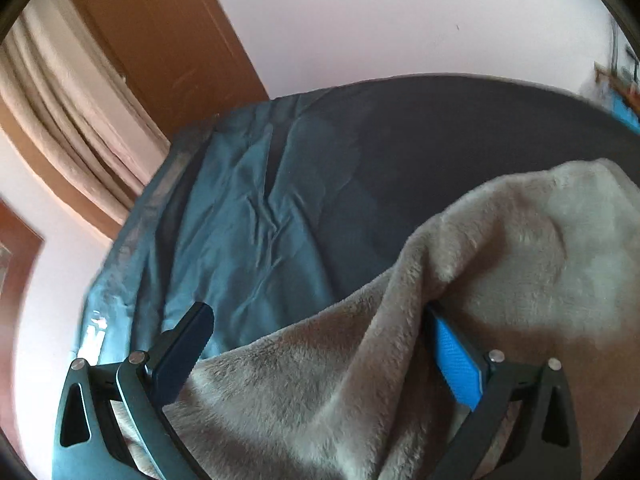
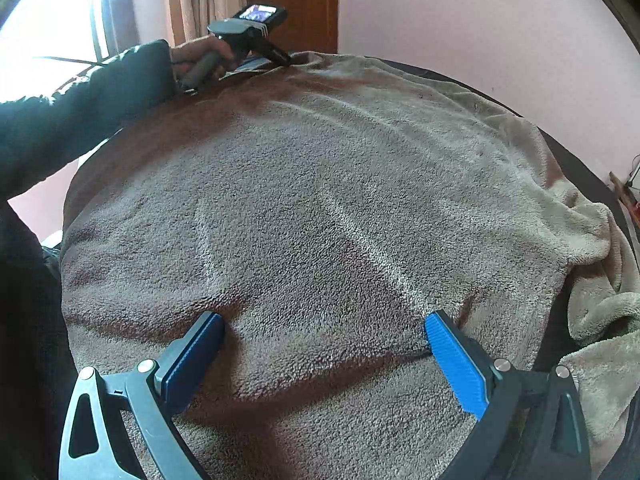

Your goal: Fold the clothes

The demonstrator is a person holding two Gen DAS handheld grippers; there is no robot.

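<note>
Fleece garment, grey-brown, spread flat on dark table, filling the gap between wide-spread jaws of right gripper, tips pressed on the pile. Left gripper also spread wide, fleece fold draped between its jaws; teal cloth lying beyond them.

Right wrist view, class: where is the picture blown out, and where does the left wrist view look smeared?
Right wrist view: window at upper left glares white. Left wrist view: curtain and room edge at far right are smeared; grey fleece garment stays fairly sharp.
</note>
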